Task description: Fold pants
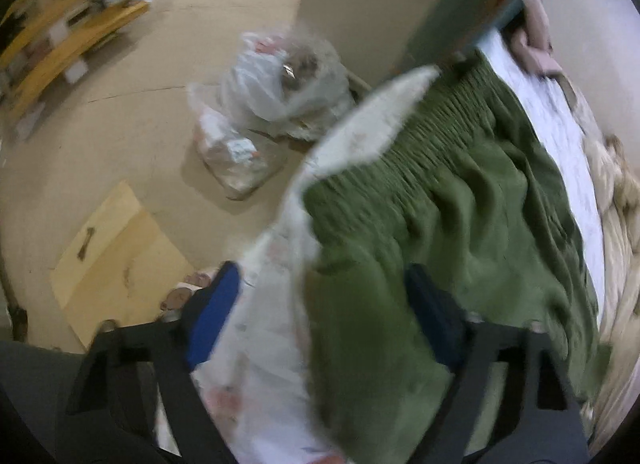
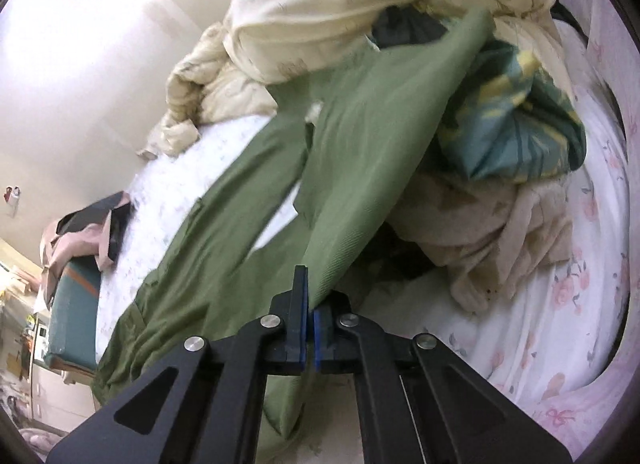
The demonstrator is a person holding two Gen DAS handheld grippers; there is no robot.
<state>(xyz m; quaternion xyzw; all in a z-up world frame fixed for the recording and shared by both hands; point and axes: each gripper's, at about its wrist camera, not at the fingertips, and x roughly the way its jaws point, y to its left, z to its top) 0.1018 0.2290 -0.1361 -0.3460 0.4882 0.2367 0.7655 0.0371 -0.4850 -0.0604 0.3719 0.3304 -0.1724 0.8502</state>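
Pants point(image 2: 224, 223) stretch lengthwise, legs toward cream quilt point(image 2: 320, 23)

Messy bedroom you've got here
You're over a bed point(image 2: 560, 316) with floral sheets, cream quilt point(image 2: 320, 15) piled up, plastic bags point(image 1: 280, 79) on the beige floor point(image 1: 140, 123).

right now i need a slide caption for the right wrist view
Right gripper pinches one leg of the green pants spread across the floral bed sheet, cream duvet behind.
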